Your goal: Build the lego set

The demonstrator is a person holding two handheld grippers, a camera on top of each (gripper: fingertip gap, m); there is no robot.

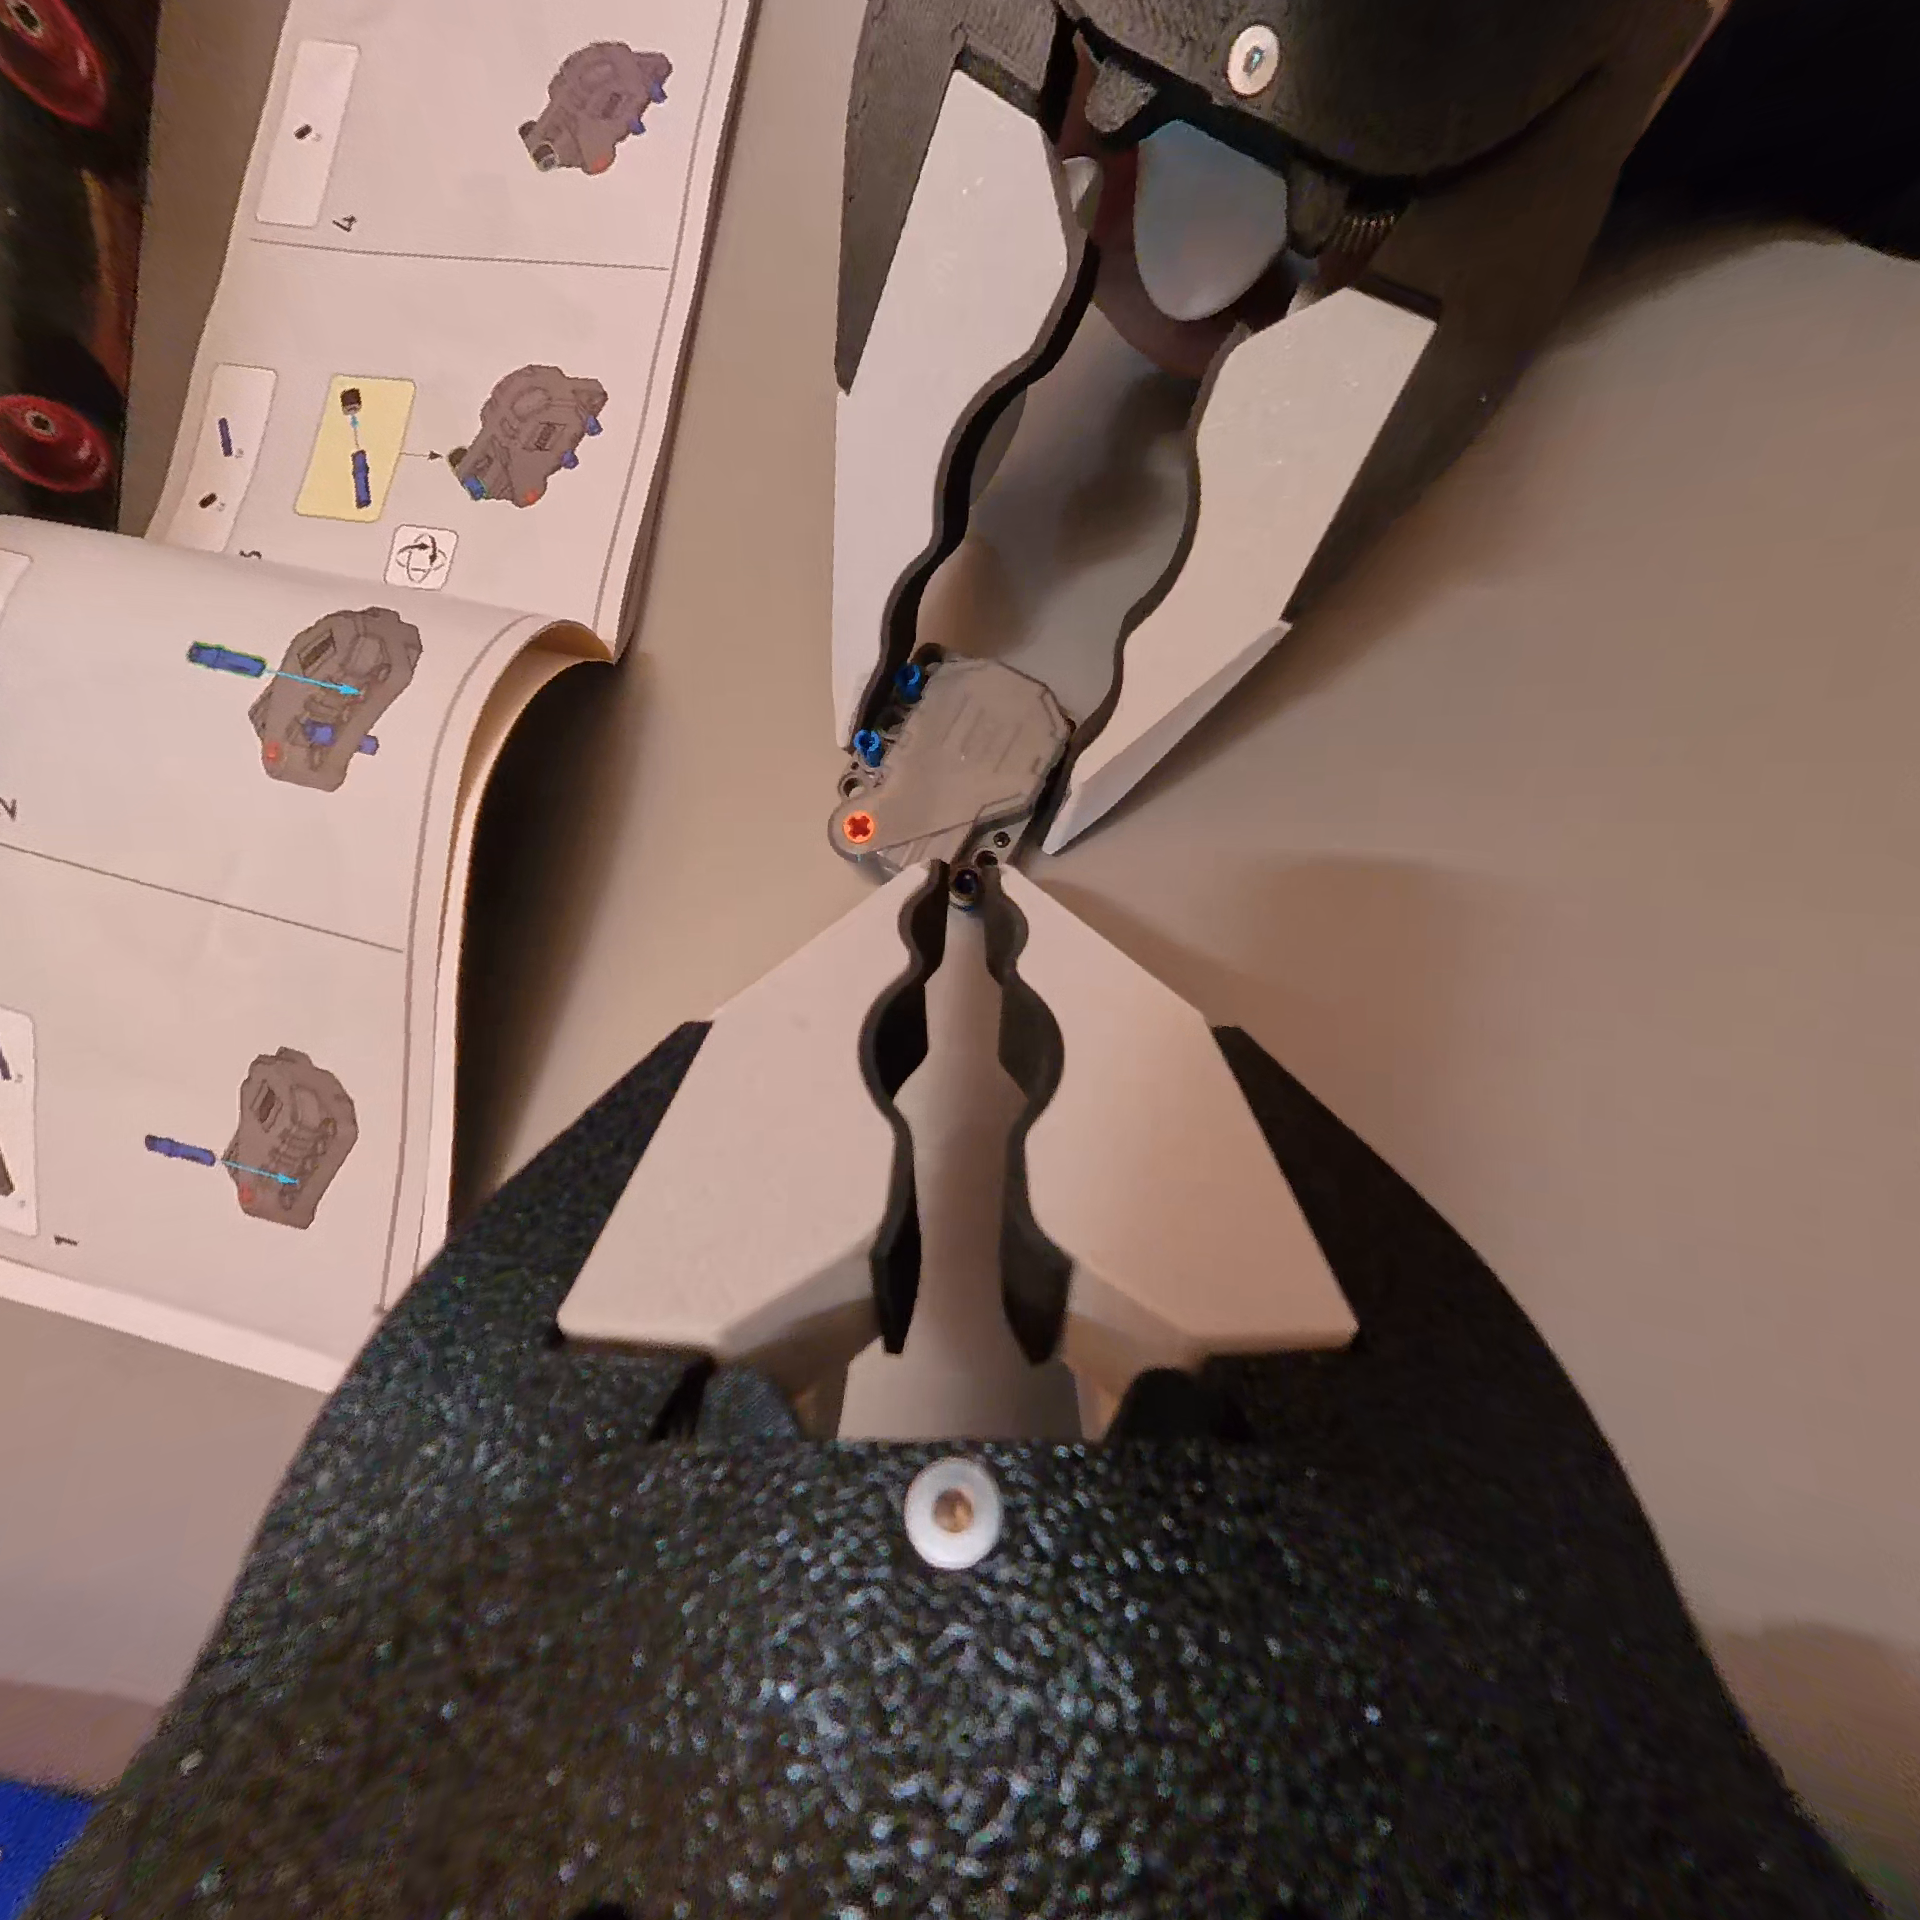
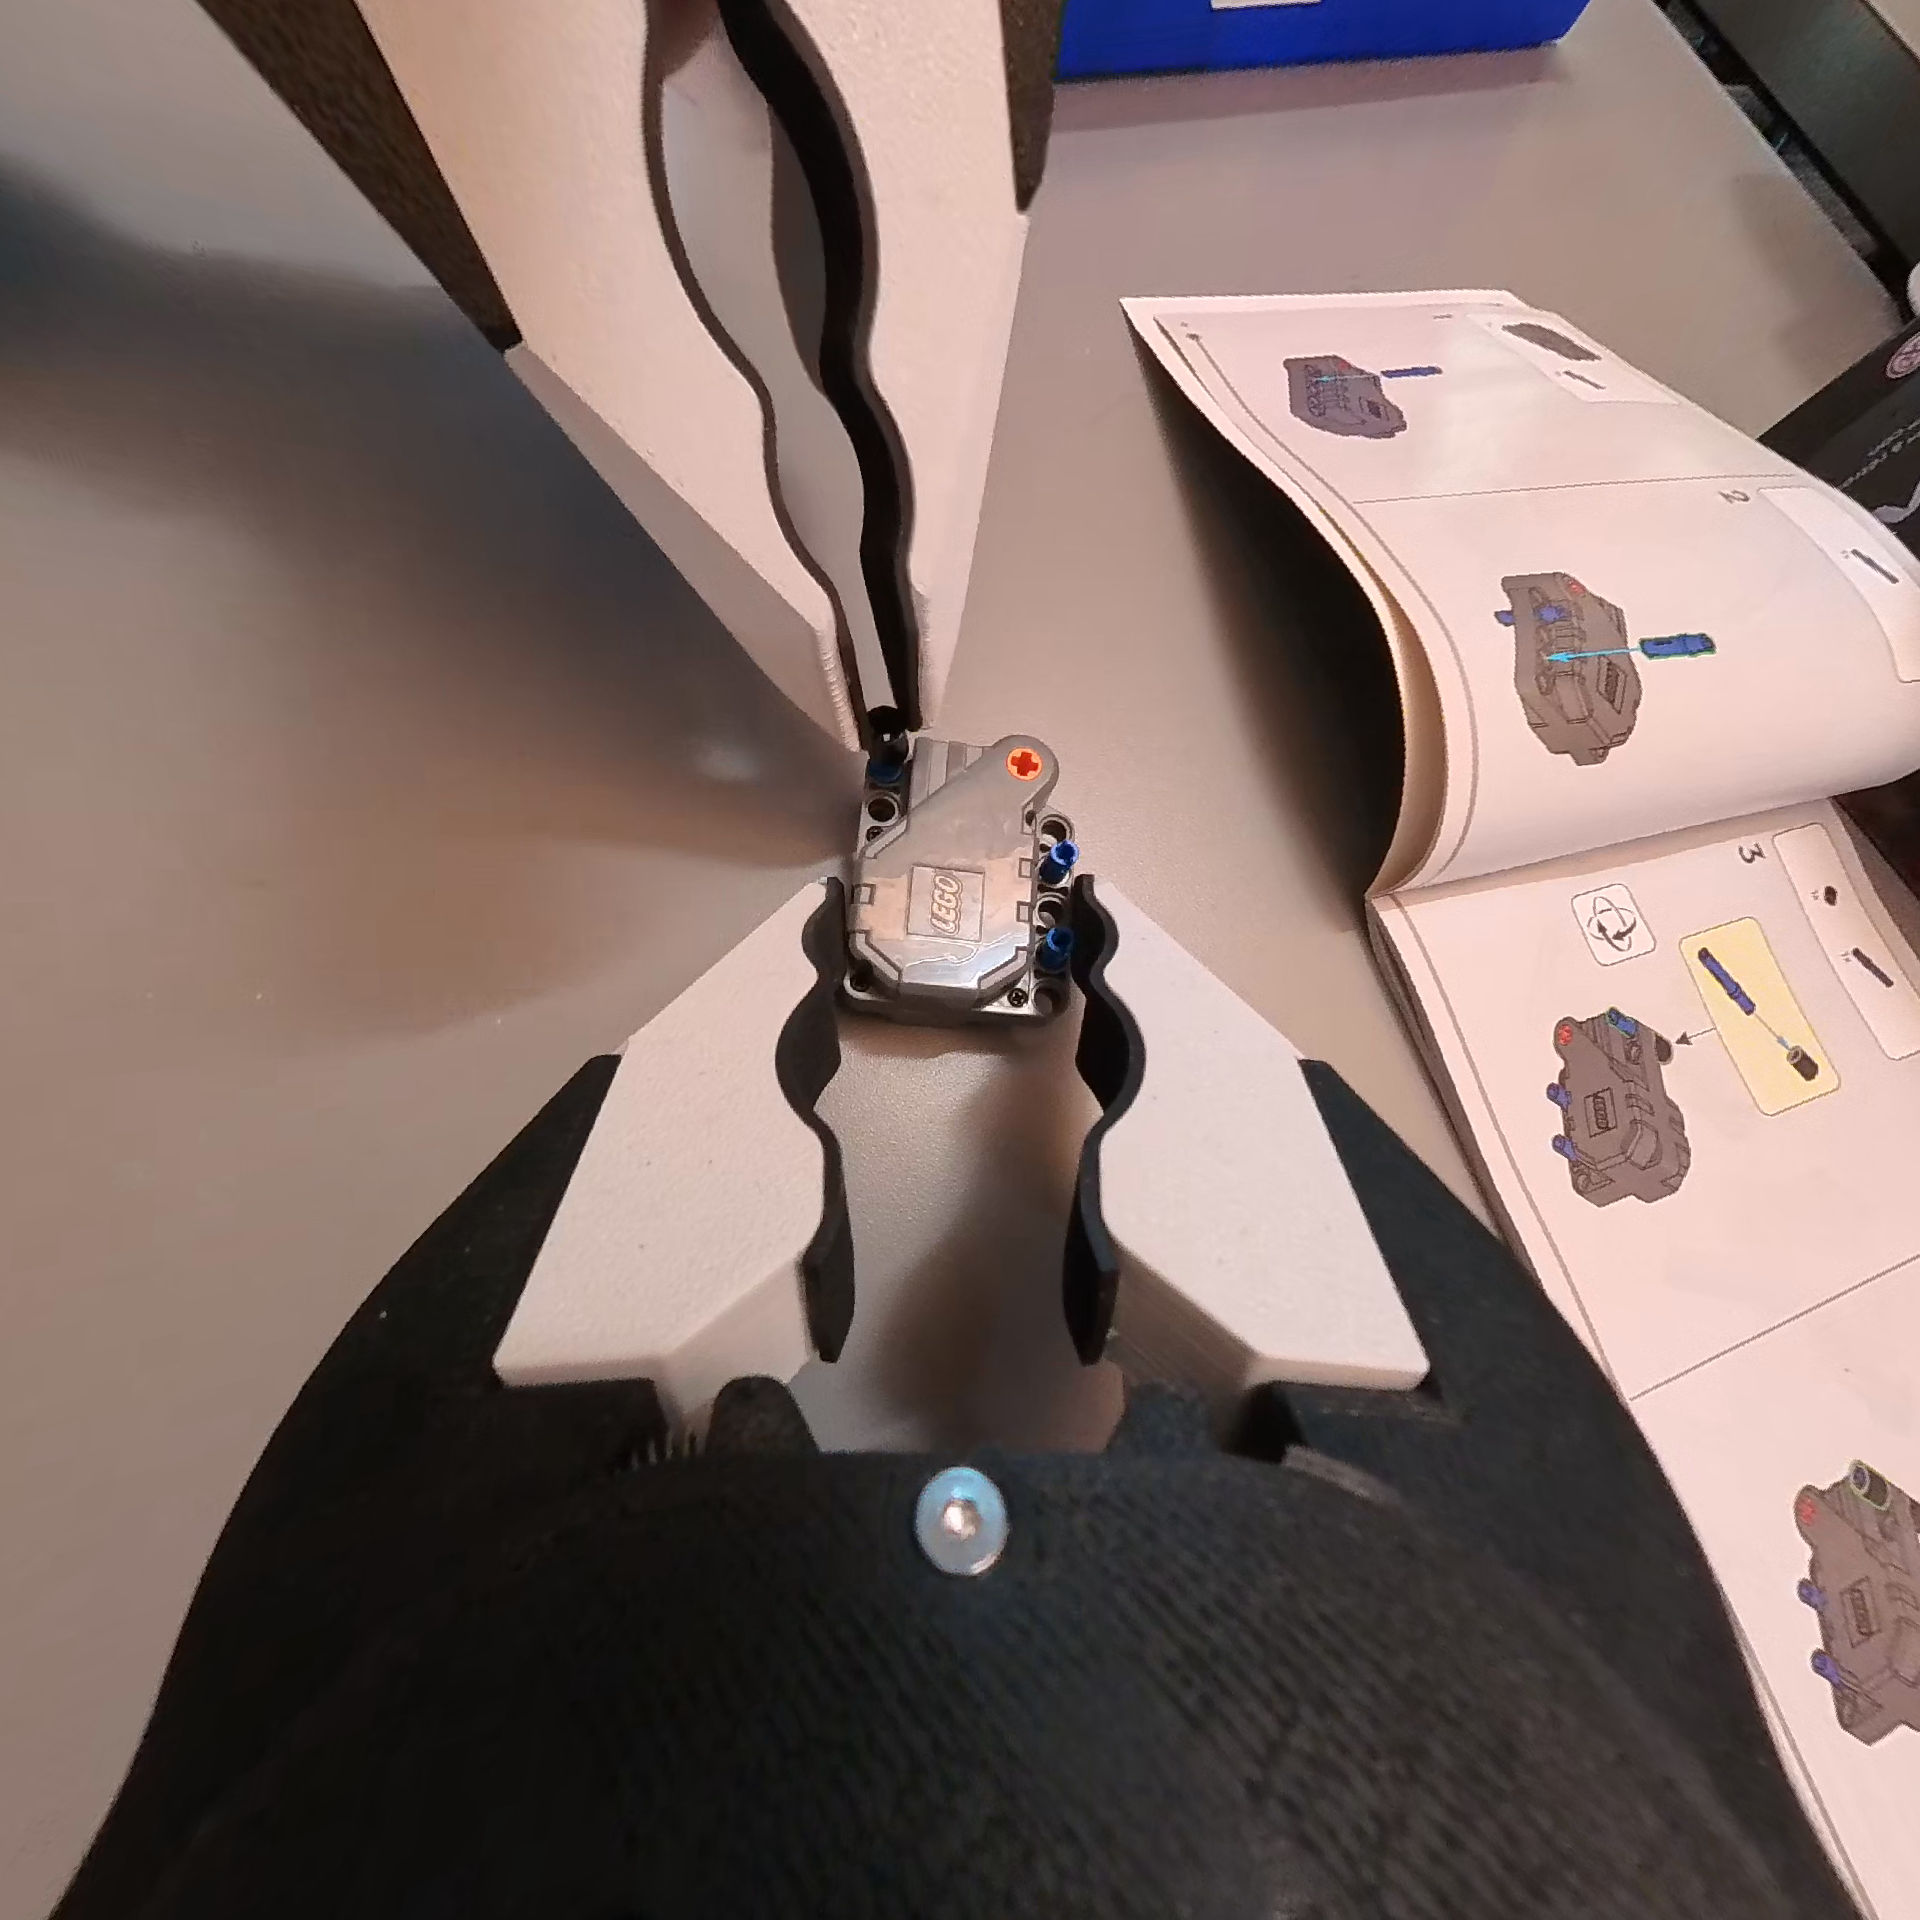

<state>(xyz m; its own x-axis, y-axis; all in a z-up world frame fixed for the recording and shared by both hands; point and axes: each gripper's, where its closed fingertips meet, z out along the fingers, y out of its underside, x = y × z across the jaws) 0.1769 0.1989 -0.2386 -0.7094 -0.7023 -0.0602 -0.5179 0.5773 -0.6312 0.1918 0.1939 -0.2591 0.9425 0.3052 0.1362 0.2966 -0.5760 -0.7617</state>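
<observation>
A grey Lego motor block with an orange cross hole is held just above the table. My right gripper is shut on its sides. Two blue pins stick out of one edge. My left gripper comes in from the far side, shut on a small blue pin with a black end that touches the block's corner hole. In the left wrist view my left gripper pinches that pin against the block, which sits in the right gripper.
An open instruction booklet lies on the grey table, right of the block; it also shows in the left wrist view. A blue box stands at the far edge. Red round parts lie beyond the booklet. My left and right fingertips are right by each other.
</observation>
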